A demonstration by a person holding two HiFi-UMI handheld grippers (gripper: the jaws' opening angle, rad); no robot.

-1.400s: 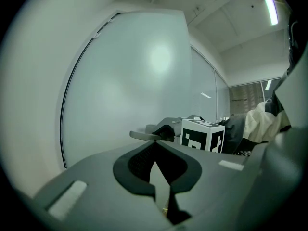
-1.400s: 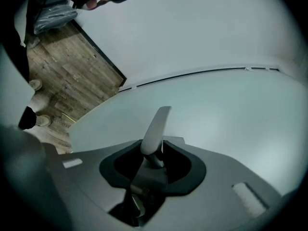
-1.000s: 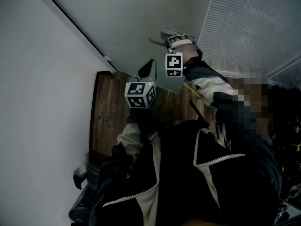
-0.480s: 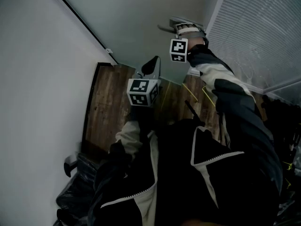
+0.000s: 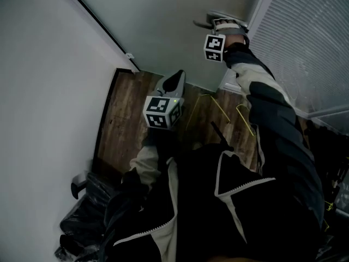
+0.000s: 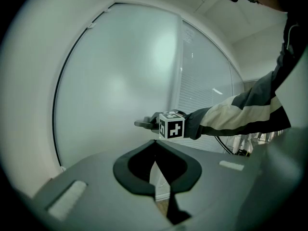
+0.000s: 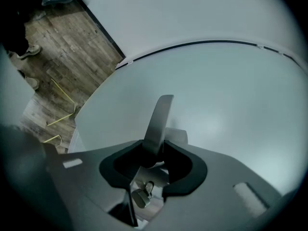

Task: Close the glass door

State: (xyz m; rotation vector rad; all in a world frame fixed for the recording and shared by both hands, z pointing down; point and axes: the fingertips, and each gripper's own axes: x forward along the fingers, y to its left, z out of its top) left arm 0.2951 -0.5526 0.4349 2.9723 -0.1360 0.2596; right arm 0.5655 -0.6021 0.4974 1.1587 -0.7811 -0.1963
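Observation:
The frosted glass door (image 5: 163,21) fills the top of the head view. My right gripper (image 5: 214,22) reaches out at arm's length and is shut on the door's metal lever handle (image 7: 158,119), which runs up between its jaws in the right gripper view. A small lock knob (image 7: 141,197) sits just below the handle. My left gripper (image 5: 175,81) hangs lower, in front of the person's chest, jaws shut with nothing in them. From the left gripper view I see the right gripper (image 6: 144,124) against the glass door (image 6: 115,90).
A white wall (image 5: 43,91) runs along the left. Window blinds (image 5: 311,48) stand at the right. Below is a dark wooden floor (image 5: 125,119) with thin yellow wire frames (image 5: 218,105) lying on it. A black bag (image 5: 82,222) sits at the lower left.
My right gripper, still on the handle, has travelled to the right and up in the head view, and the door's lower edge has swung with it. The left gripper drifted only slightly.

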